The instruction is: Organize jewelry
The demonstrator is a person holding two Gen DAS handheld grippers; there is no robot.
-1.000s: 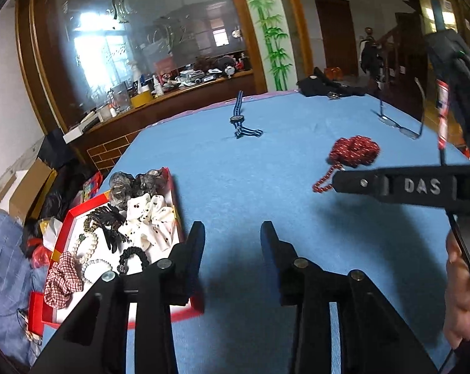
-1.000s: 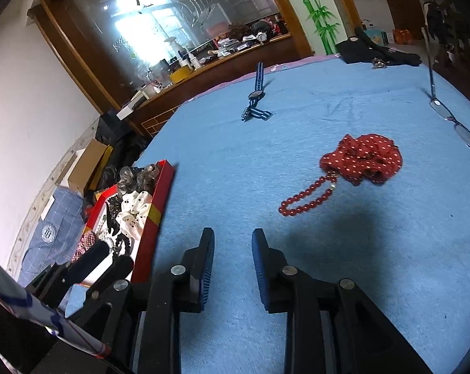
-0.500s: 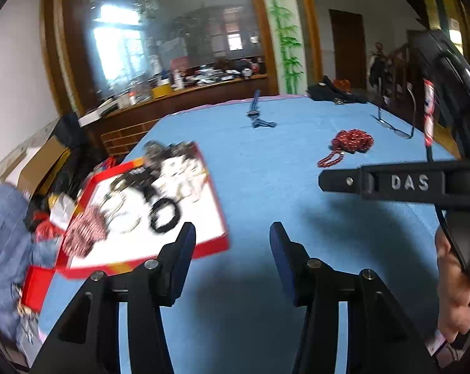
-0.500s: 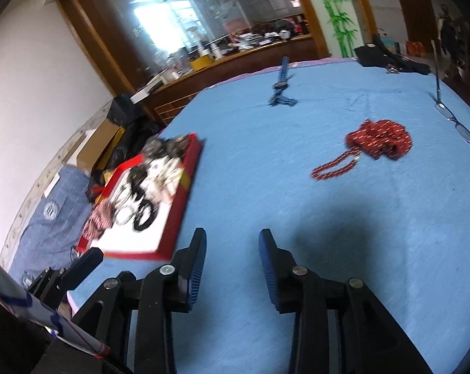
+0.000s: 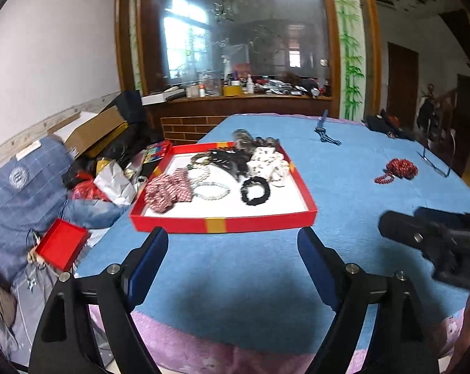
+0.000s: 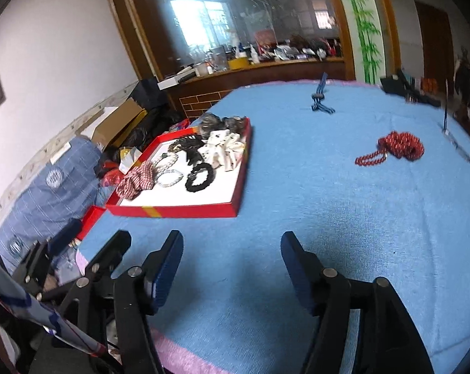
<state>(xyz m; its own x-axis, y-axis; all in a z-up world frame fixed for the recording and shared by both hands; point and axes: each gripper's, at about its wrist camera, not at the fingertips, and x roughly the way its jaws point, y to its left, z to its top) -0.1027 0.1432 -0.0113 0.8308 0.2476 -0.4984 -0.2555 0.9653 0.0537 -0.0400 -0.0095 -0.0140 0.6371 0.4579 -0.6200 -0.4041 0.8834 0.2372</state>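
Jaws on both tools stand wider apart than a second ago, the left gripper [image 5: 232, 243] and the right gripper [image 6: 232, 249] each spread and holding nothing above the blue tablecloth [image 6: 297, 187]. Both have pulled back toward the table's near edge, so the red tray [image 5: 222, 222] of scrunchies and bracelets now lies fully ahead of the left gripper instead of beside its left finger. Red bead bracelet [image 6: 370, 157] and red scrunchie [image 6: 401, 145] lie touching, well to the tray's right and unmoved.
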